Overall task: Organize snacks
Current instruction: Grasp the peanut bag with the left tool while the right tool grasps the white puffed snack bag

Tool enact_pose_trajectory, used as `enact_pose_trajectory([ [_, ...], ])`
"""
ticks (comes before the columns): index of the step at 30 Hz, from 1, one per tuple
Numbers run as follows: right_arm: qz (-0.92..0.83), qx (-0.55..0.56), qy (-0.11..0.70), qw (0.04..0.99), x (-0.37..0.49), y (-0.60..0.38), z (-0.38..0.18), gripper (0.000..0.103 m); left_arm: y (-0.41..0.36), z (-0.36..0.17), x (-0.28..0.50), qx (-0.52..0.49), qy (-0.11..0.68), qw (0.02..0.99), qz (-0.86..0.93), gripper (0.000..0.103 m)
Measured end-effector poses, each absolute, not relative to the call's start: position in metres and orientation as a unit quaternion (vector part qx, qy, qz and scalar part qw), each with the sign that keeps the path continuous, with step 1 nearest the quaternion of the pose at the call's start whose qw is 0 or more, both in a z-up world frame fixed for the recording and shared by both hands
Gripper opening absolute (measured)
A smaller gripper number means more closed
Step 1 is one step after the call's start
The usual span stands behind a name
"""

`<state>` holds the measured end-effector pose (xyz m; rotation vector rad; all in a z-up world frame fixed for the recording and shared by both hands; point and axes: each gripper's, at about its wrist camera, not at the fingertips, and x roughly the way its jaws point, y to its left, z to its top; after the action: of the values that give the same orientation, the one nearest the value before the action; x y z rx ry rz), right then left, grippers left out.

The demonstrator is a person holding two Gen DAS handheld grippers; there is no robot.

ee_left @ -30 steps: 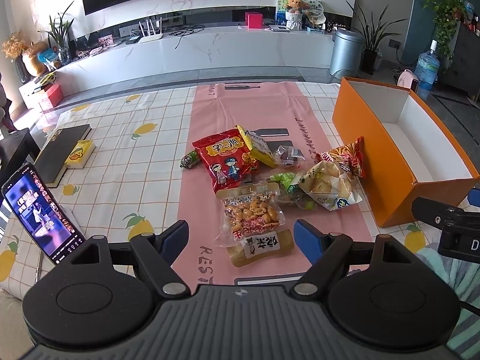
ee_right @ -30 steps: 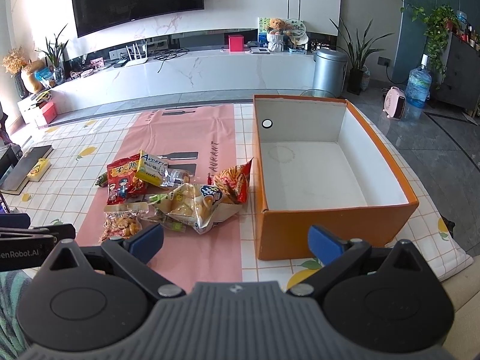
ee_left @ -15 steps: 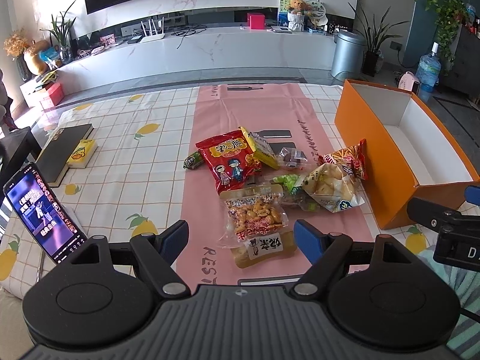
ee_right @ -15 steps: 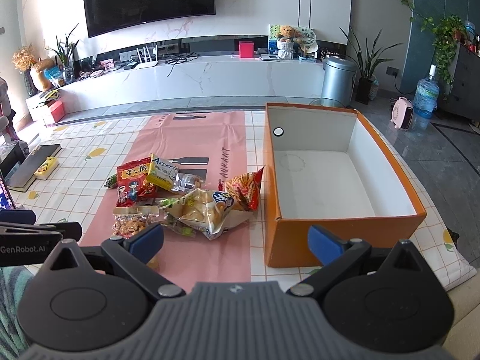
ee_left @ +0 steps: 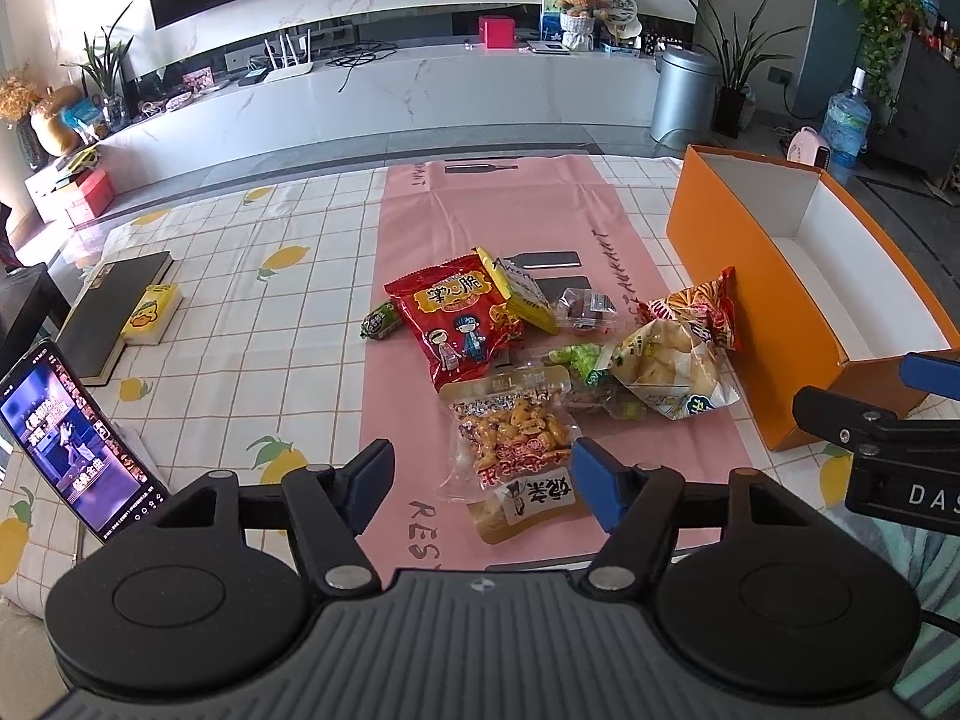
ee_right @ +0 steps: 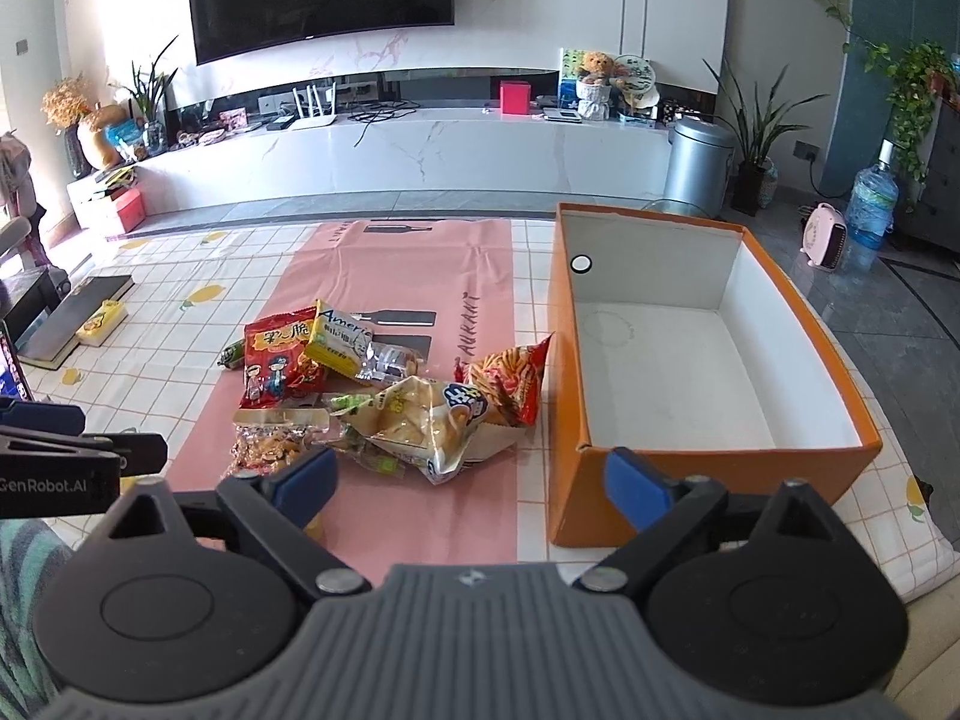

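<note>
- We see the snacks heaped loosely on a pink runner (ee_left: 480,222), straight ahead of our left gripper (ee_left: 480,483) and ahead and to the left of our right gripper (ee_right: 471,480).
- Our left gripper's blue-padded fingers (ee_left: 369,483) stand apart and are closing; they clamp nothing. In the left wrist view, the clear, crinkly peanut packet (ee_left: 513,429) and the tan pouch (ee_left: 528,501) with a white label show in the gap between the pads, lying flat on the runner; whether the pads reach them we cannot tell.
- Our right gripper's fingers (ee_right: 636,483) stand wide apart and are closing too, with nothing held. Its right pad shows in front of the near wall of the orange box (ee_right: 708,474).
- Beyond the peanuts lie a glossy red bag (ee_left: 459,312) with cartoon figures, a yellow flat packet (ee_left: 522,294) overlapping its right edge, and a small dark green sausage-shaped snack (ee_left: 379,321) at its left.
- To the right lie a puffy, translucent bag of pale crisps (ee_left: 666,372), a red-and-orange stick snack bag (ee_left: 696,312) close to the box wall, a small clear wrapped piece (ee_left: 585,309) and green wrappers (ee_left: 579,360).
- The box is rectangular cardboard, white inside, open at the top, with no snack in it.
- Left of the left fingers, a phone (ee_left: 75,447) leans with its screen lit, well apart from the snacks.
</note>
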<state>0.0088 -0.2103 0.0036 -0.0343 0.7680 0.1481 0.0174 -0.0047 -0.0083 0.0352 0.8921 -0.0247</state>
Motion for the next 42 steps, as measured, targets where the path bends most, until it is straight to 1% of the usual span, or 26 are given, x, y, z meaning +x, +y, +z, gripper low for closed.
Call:
enact_pose_trajectory([
  [2, 0.081, -0.014, 0.375, 0.923, 0.014, -0.209, 0.001, 0.090, -0.002, -0.011, 0.022, 0.009, 0.440, 0.898, -0.021, 0.066],
  [3, 0.084, -0.014, 0.377, 0.922, 0.017, -0.208, 0.000, 0.088, 0.000, -0.012, 0.024, 0.003, 0.444, 0.896, -0.028, 0.063],
  [4, 0.086, -0.015, 0.378, 0.922, 0.019, -0.207, -0.002, 0.084, 0.002, -0.014, 0.027, -0.004, 0.447, 0.894, -0.034, 0.056],
  [5, 0.090, -0.017, 0.380, 0.921, 0.023, -0.205, -0.004, 0.083, 0.003, -0.015, 0.029, -0.011, 0.450, 0.892, -0.038, 0.050],
  [7, 0.101, -0.023, 0.385, 0.917, 0.029, -0.202, -0.009, 0.077, 0.005, -0.019, 0.034, -0.020, 0.458, 0.888, -0.047, 0.046],
  [9, 0.113, -0.029, 0.385, 0.915, 0.034, -0.198, -0.015, 0.072, 0.005, -0.024, 0.040, -0.031, 0.466, 0.883, -0.052, 0.046],
  [13, 0.140, -0.057, 0.382, 0.912, 0.046, -0.186, -0.026, 0.071, 0.007, -0.036, 0.057, -0.053, 0.492, 0.868, -0.044, 0.055],
  [15, 0.149, -0.073, 0.382, 0.909, 0.054, -0.181, -0.031, 0.071, 0.007, -0.041, 0.064, -0.051, 0.499, 0.864, -0.040, 0.062],
  [17, 0.157, -0.093, 0.388, 0.904, 0.065, -0.176, -0.039, 0.072, 0.007, -0.046, 0.071, -0.056, 0.505, 0.860, -0.035, 0.072],
  [21, 0.170, -0.129, 0.396, 0.893, 0.084, -0.167, -0.052, 0.074, 0.008, -0.058, 0.085, -0.067, 0.523, 0.849, -0.032, 0.074],
  [22, 0.175, -0.138, 0.398, 0.890, 0.089, -0.164, -0.056, 0.077, 0.007, -0.062, 0.089, -0.067, 0.527, 0.846, -0.031, 0.075],
  [24, 0.184, -0.154, 0.401, 0.884, 0.095, -0.160, -0.062, 0.079, 0.008, -0.069, 0.095, -0.069, 0.536, 0.841, -0.028, 0.076],
  [26, 0.192, -0.171, 0.406, 0.877, 0.101, -0.155, -0.069, 0.080, 0.010, -0.075, 0.101, -0.074, 0.543, 0.836, -0.026, 0.080],
  [27, 0.197, -0.177, 0.408, 0.874, 0.104, -0.154, -0.072, 0.082, 0.011, -0.079, 0.103, -0.078, 0.546, 0.834, -0.026, 0.081],
  [32, 0.216, -0.201, 0.408, 0.864, 0.111, -0.147, -0.084, 0.083, 0.013, -0.092, 0.112, -0.089, 0.558, 0.825, -0.026, 0.082],
  [36, 0.220, -0.217, 0.400, 0.863, 0.113, -0.143, -0.091, 0.082, 0.012, -0.098, 0.117, -0.098, 0.563, 0.820, -0.029, 0.082],
  [38, 0.218, -0.229, 0.394, 0.863, 0.113, -0.141, -0.093, 0.077, 0.011, -0.101, 0.120, -0.099, 0.567, 0.817, -0.028, 0.084],
  [40, 0.215, -0.240, 0.389, 0.863, 0.113, -0.139, -0.095, 0.067, 0.011, -0.105, 0.122, -0.102, 0.571, 0.814, -0.028, 0.086],
  [42, 0.215, -0.247, 0.386, 0.862, 0.112, -0.138, -0.096, 0.064, 0.010, -0.109, 0.123, -0.103, 0.573, 0.813, -0.028, 0.088],
])
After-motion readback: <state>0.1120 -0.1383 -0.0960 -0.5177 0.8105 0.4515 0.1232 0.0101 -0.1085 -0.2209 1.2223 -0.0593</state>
